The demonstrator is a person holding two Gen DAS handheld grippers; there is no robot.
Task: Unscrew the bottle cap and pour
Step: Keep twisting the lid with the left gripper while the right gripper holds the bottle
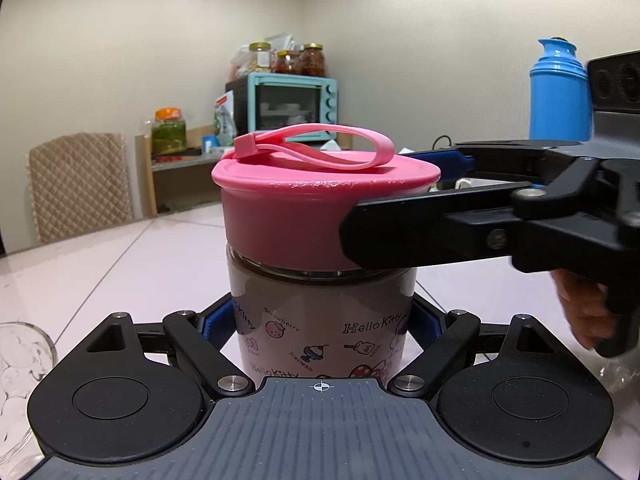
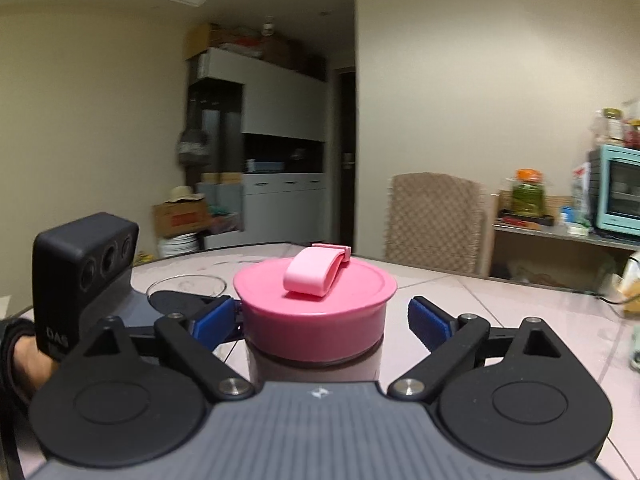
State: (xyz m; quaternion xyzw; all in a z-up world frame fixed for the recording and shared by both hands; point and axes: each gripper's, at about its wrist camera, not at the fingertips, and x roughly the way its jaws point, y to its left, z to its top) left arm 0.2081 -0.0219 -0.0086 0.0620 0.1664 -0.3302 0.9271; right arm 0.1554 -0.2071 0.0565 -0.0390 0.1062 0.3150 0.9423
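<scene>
Hello Kitty bottle (image 1: 320, 320) stands upright, pink strap-looped cap (image 1: 324, 200) on.

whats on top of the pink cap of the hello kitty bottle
A lighter pink carrying strap lies looped flat across the pink cap, hinged at its rim. The bottle mouth beneath the cap is covered, so it cannot be seen.

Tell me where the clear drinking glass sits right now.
Left wrist view: clear drinking glass at the bottom left edge, on the white table, left of the printed bottle.

walls cream | quilted chair (image 1: 78, 184) | teal oven (image 1: 294, 106) on shelf
</scene>
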